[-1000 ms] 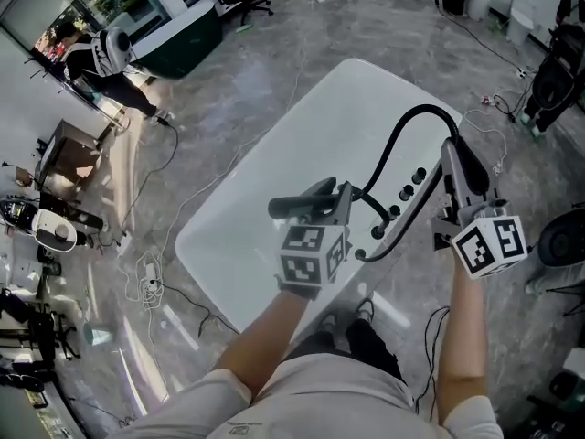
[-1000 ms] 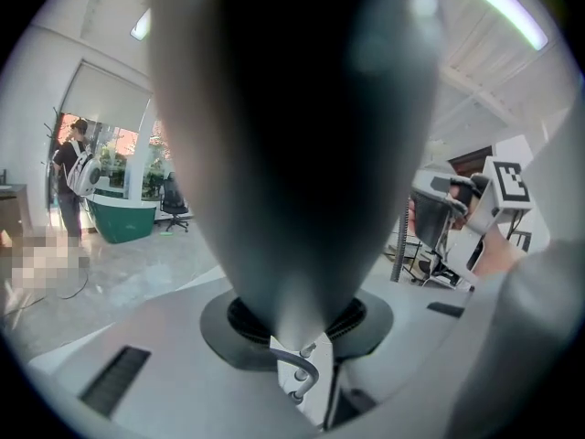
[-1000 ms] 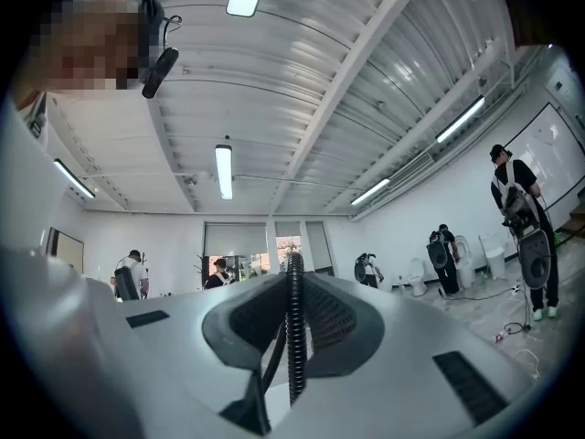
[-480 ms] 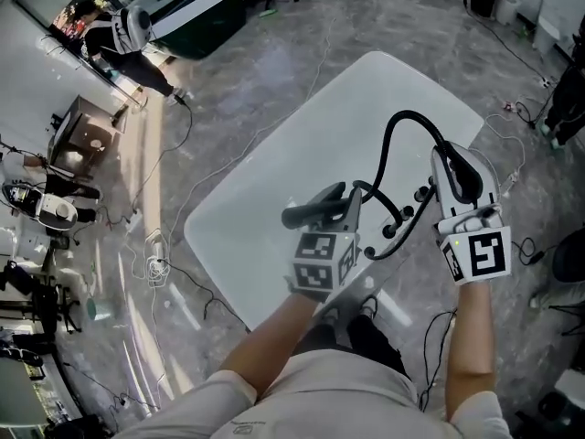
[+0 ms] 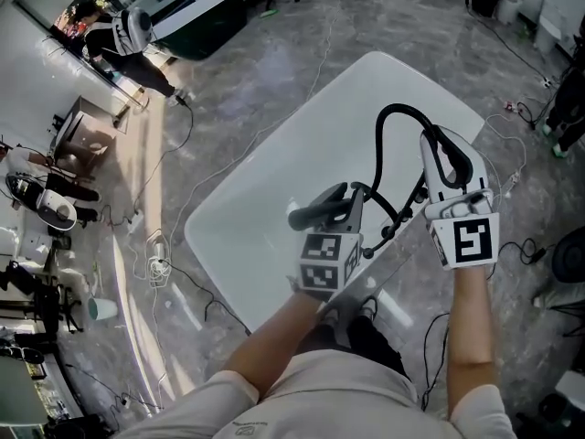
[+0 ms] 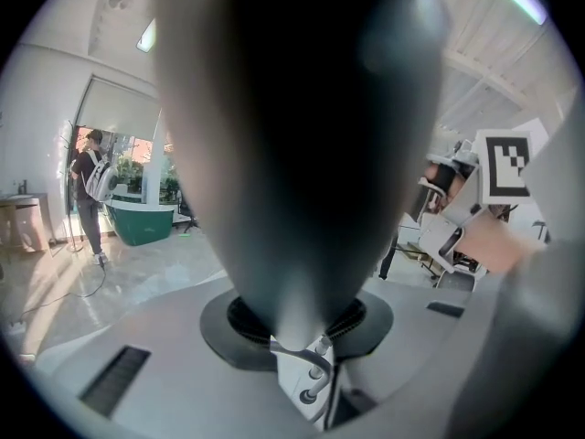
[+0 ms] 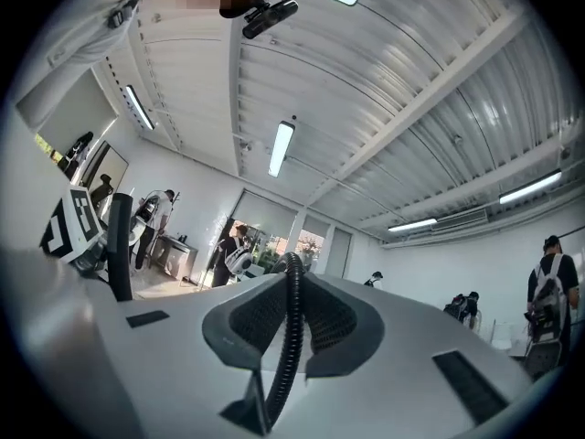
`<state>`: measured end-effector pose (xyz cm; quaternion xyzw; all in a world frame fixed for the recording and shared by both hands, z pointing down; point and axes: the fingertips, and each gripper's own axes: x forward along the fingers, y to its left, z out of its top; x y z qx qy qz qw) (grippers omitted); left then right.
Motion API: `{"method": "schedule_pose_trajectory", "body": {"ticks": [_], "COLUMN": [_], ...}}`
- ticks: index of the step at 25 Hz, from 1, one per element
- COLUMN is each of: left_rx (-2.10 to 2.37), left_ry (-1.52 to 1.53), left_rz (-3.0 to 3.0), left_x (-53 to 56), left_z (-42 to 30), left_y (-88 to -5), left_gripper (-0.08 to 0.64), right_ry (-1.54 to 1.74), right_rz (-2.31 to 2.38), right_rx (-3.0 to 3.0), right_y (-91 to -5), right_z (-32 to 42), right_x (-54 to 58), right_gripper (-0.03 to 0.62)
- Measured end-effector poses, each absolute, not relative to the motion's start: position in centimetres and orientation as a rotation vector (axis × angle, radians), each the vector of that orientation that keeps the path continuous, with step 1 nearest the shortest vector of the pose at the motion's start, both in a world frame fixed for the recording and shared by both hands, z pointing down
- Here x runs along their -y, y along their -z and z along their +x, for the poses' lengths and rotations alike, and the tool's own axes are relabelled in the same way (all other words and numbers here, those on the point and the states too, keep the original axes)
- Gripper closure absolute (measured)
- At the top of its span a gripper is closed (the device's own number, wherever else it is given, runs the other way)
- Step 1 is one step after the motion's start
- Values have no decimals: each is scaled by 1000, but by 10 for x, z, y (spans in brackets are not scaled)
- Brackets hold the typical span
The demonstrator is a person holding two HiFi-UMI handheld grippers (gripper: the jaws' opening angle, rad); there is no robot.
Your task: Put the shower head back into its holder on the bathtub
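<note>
Bathtub (image 5: 265, 190) 1 | shower head (image 5: 313, 213) 1 | hose (image 5: 380, 140) 1 | left gripper (image 5: 345, 201), right gripper (image 5: 443, 154)

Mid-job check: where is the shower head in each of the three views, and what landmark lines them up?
Head view: shower head, centre, clamped in the left gripper over the white tub.
Left gripper view: the dark mass filling the centre.
Right gripper view: dark upright bar at far left, left of the gripped hose.
Shared landmark: the person with a white backpack.
</note>
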<state>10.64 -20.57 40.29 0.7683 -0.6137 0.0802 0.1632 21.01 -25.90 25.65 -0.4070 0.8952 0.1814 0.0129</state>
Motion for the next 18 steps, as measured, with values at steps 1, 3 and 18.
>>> {"method": "schedule_pose_trajectory", "body": {"ticks": [1,3,18], "left_rx": [1761,1777,1775], "left_ry": [-236,-245,-277], "left_rz": [2179,2151,2158], "left_x": [204,201,201], "left_z": [102,92,117], "left_y": [-405,-411,-430], "left_gripper": [462,462,462], "right_ry": [-574,-668,-1158], "right_rz": [-1245,-1208,-1346], "right_rx": [-2784,-2784,-2833], "right_y": [-258,-261,-304], "right_z": [201,184,203], "right_x": [259,257,254], "right_gripper": [529,529,529]}}
